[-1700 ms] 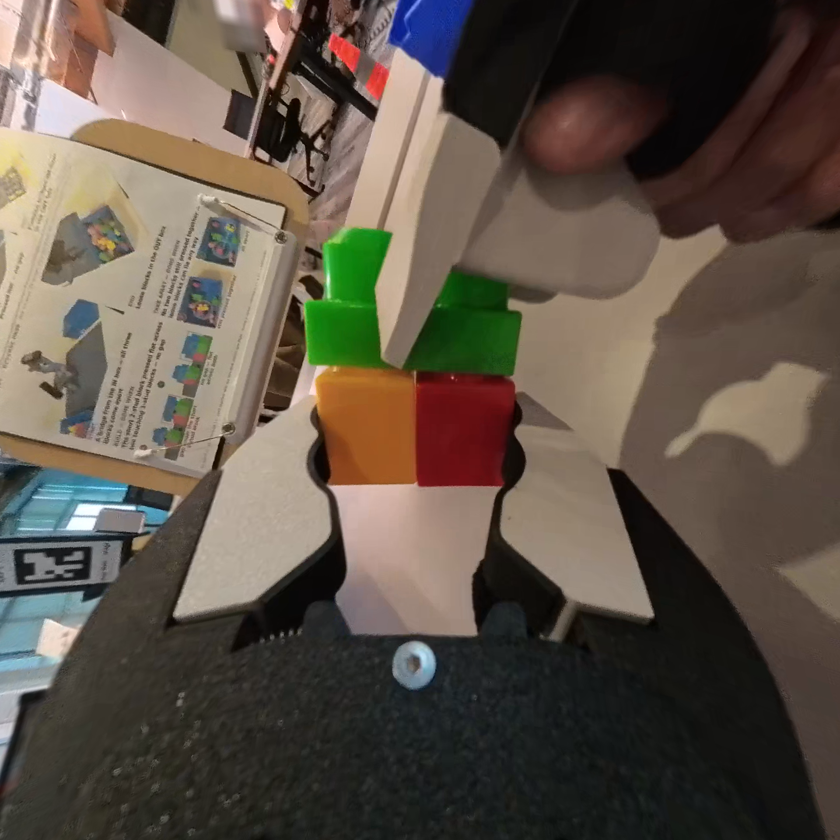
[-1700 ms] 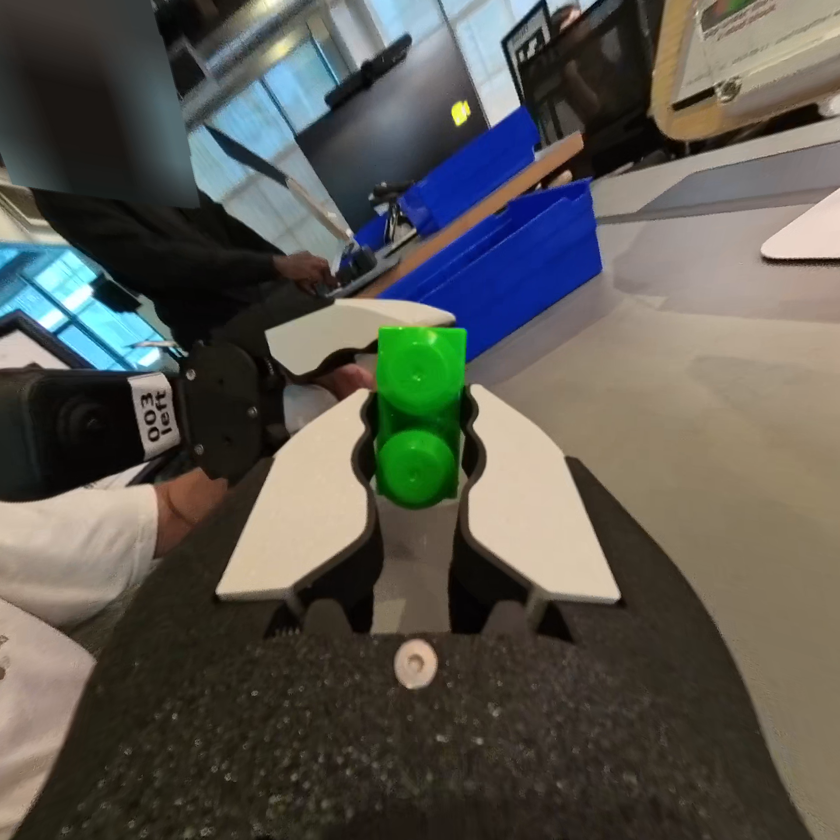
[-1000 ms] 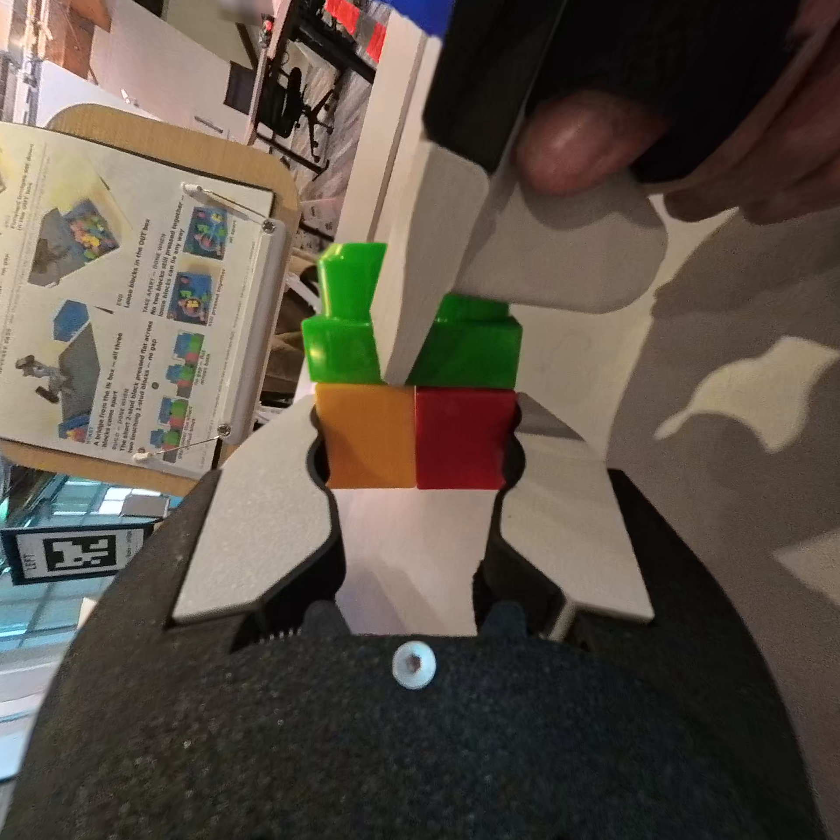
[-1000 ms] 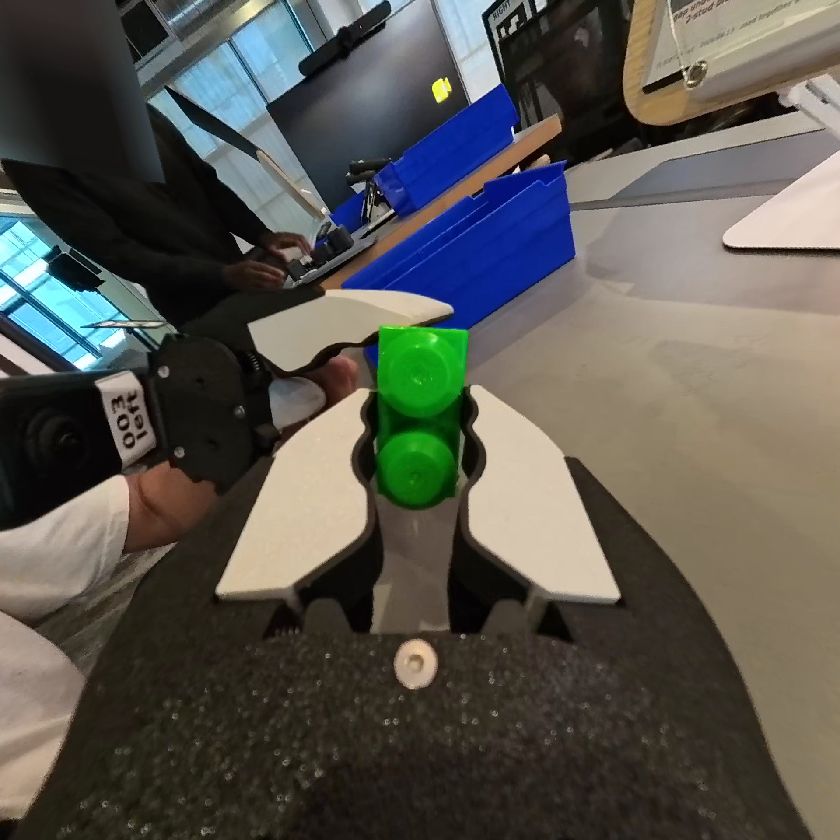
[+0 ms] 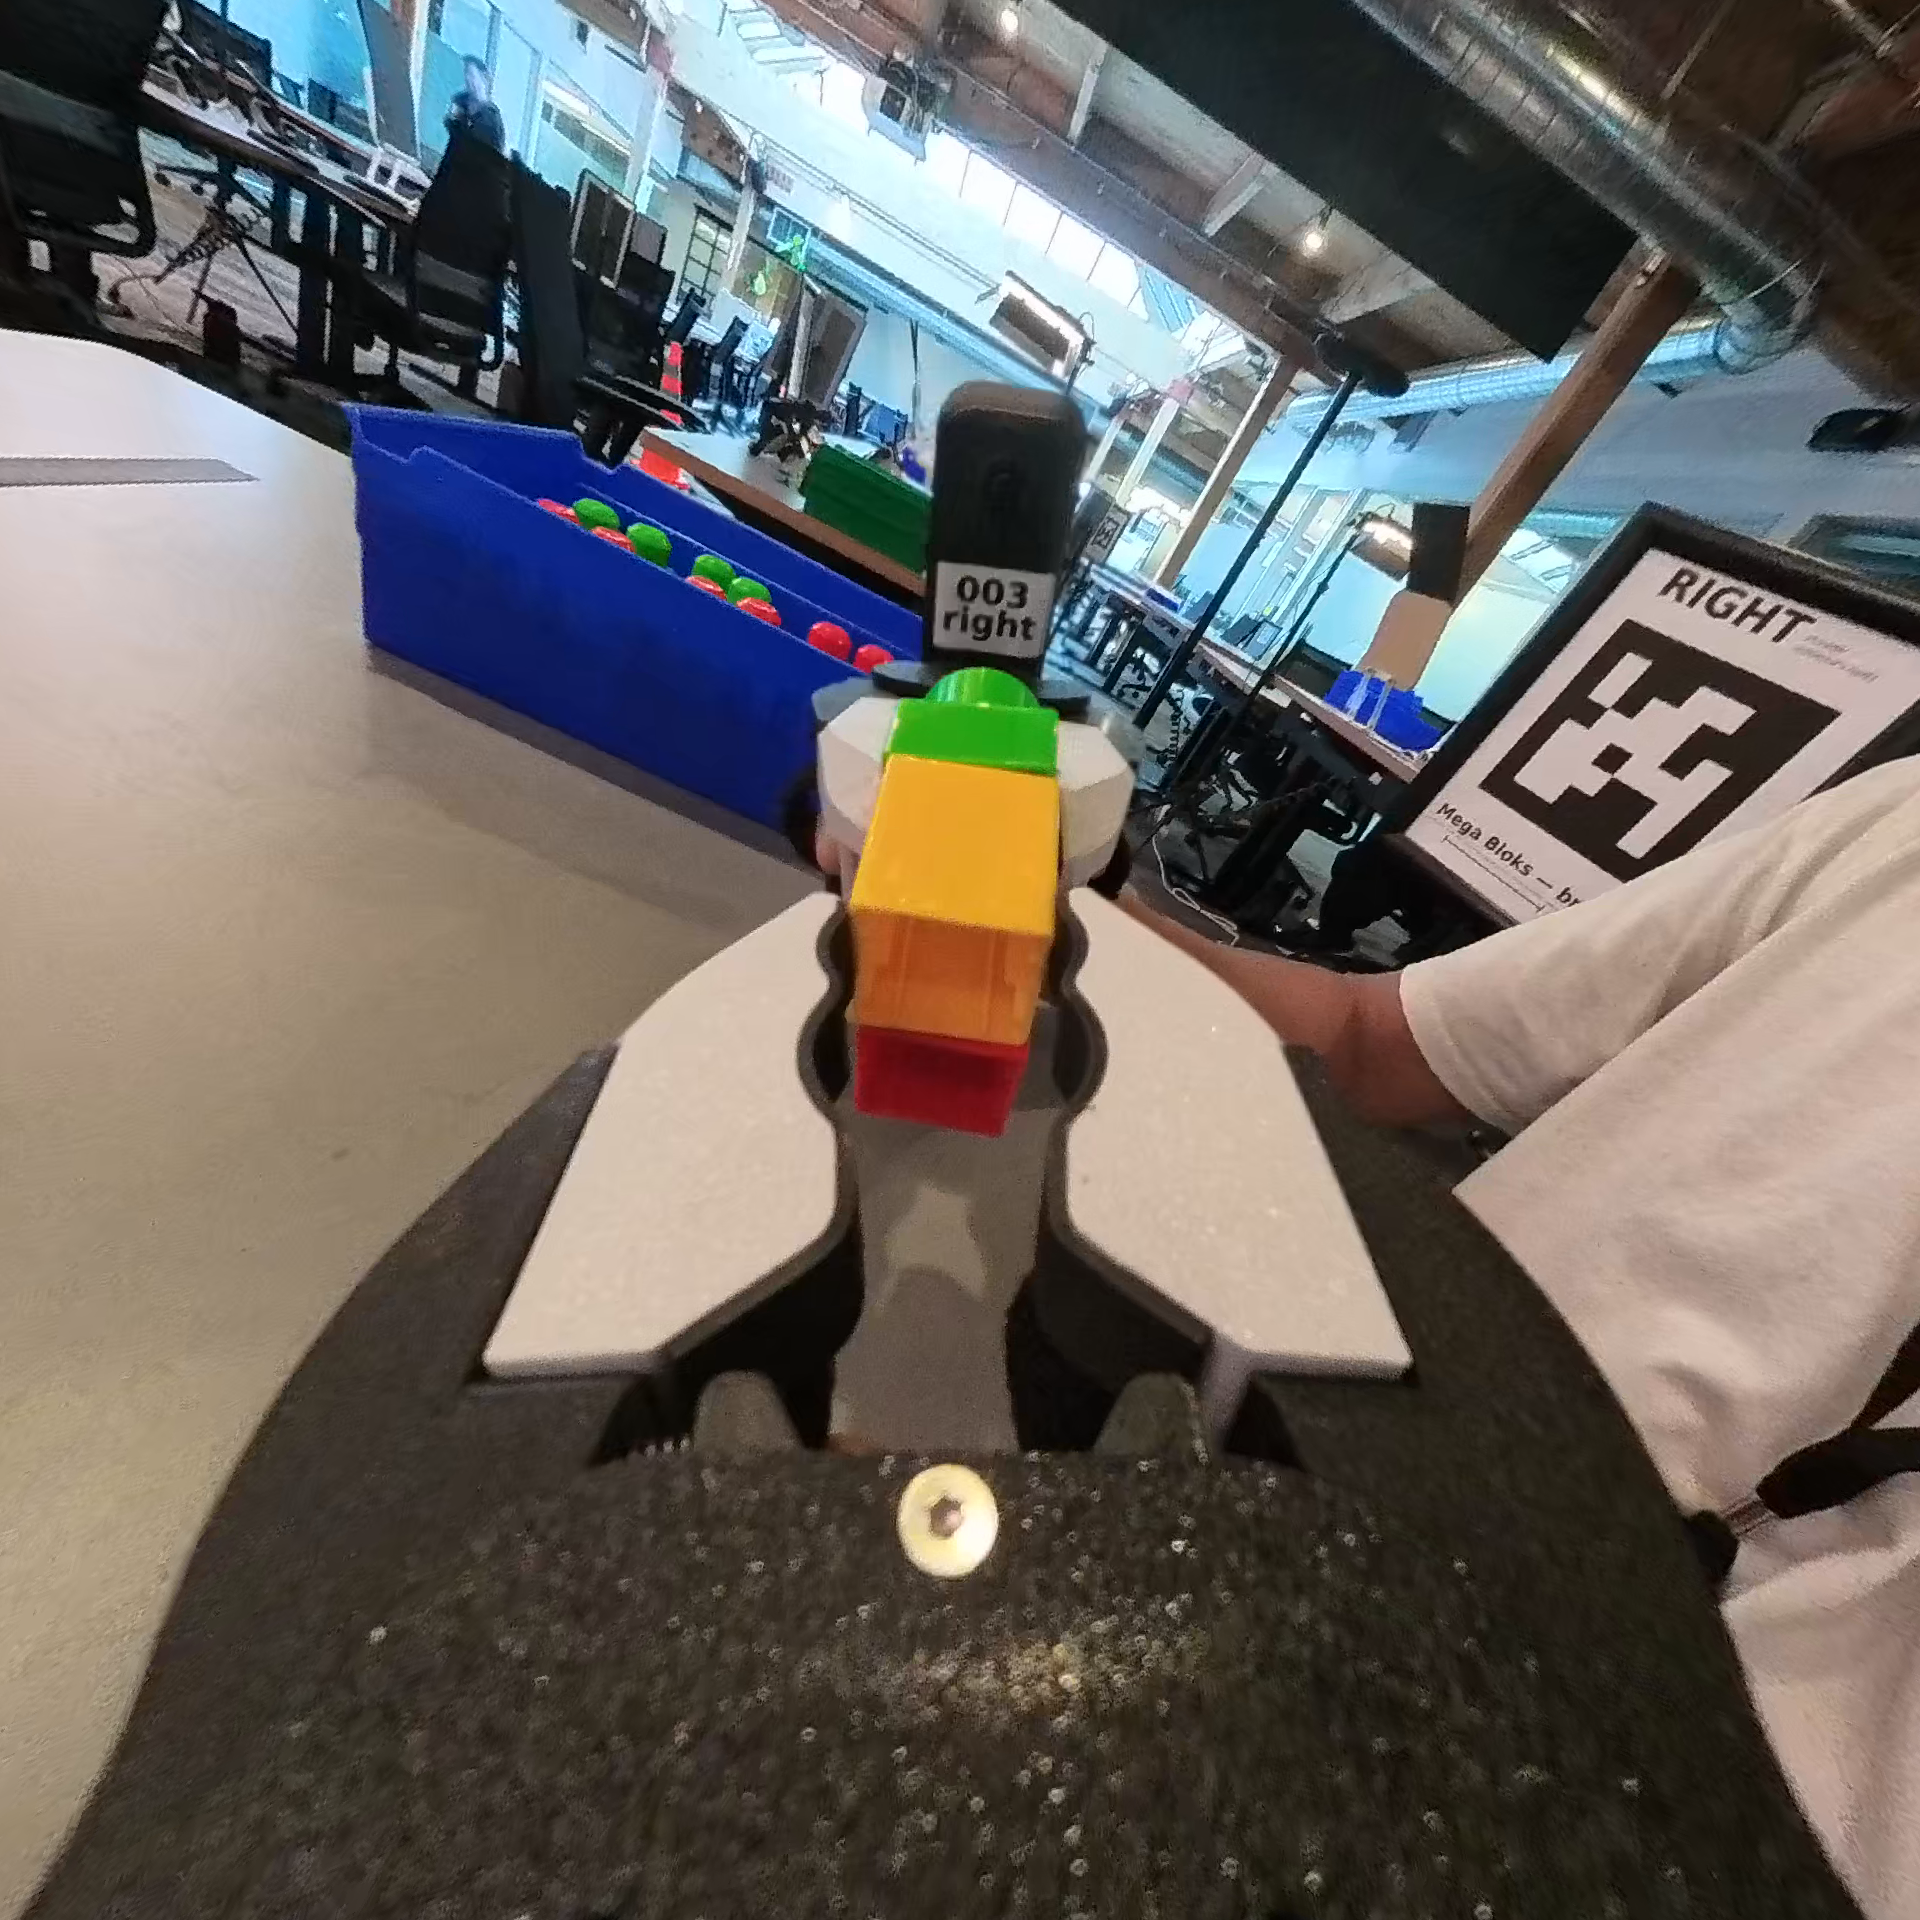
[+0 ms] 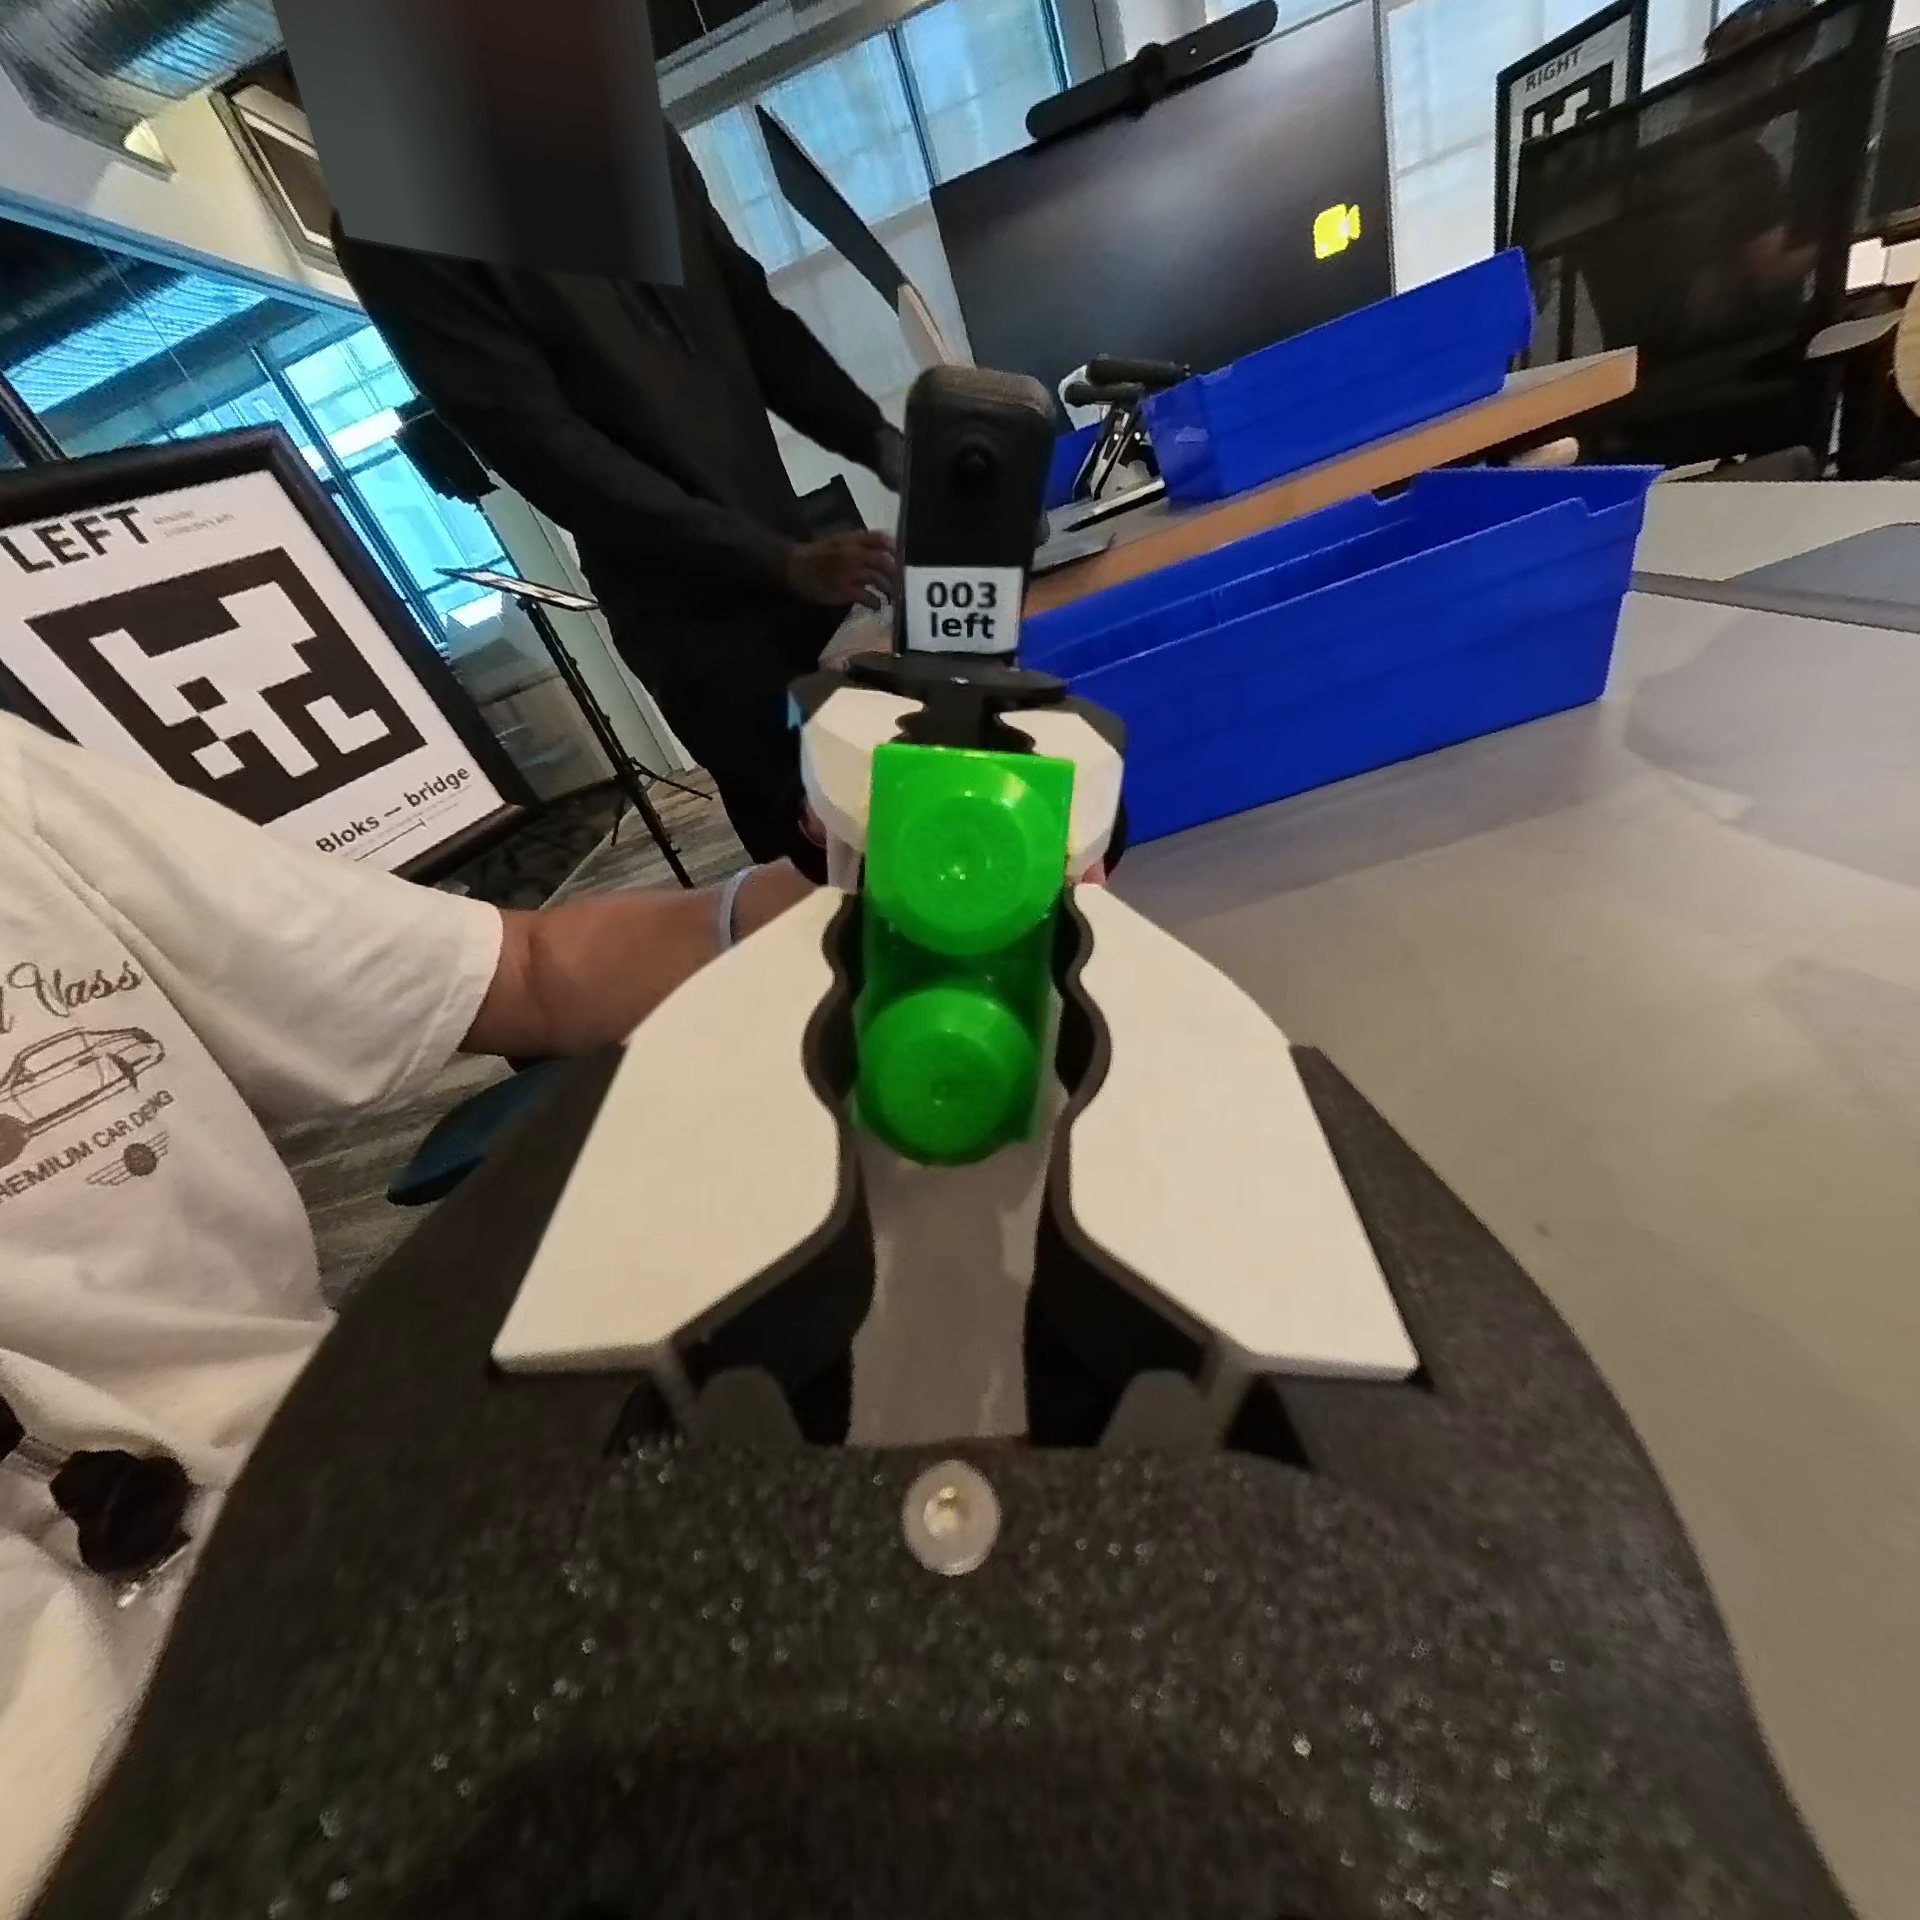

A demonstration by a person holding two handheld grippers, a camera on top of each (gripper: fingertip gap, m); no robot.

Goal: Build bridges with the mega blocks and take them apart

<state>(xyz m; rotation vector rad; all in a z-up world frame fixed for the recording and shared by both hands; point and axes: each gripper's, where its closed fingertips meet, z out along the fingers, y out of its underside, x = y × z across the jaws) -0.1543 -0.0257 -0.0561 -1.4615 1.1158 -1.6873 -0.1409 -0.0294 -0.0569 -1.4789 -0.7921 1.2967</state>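
In the left wrist view my left gripper [image 5: 945, 935] is shut on an orange block [image 5: 951, 914] and a red block [image 5: 935, 1081] below it. A green block [image 5: 971, 732] sits against the far end of the orange one. My right gripper [image 5: 971, 758] faces me there, shut on that green block. In the right wrist view my right gripper [image 6: 961, 935] is shut on the two-stud green block [image 6: 956, 862]. My left gripper [image 6: 961, 769] faces it right behind the block, where the orange and red blocks are hidden. The stack is held above the grey table [image 5: 260, 831].
A blue bin [image 5: 582, 623] with red and green blocks stands on the table; it also shows in the right wrist view [image 6: 1330, 665]. Framed marker signs [image 5: 1662, 748] [image 6: 229, 665] stand off the table's side. A person in dark clothes [image 6: 644, 416] stands behind.
Both grippers have swung round with the blocks and now face each other head-on. The right gripper no longer comes down from above. Both grips are unchanged.
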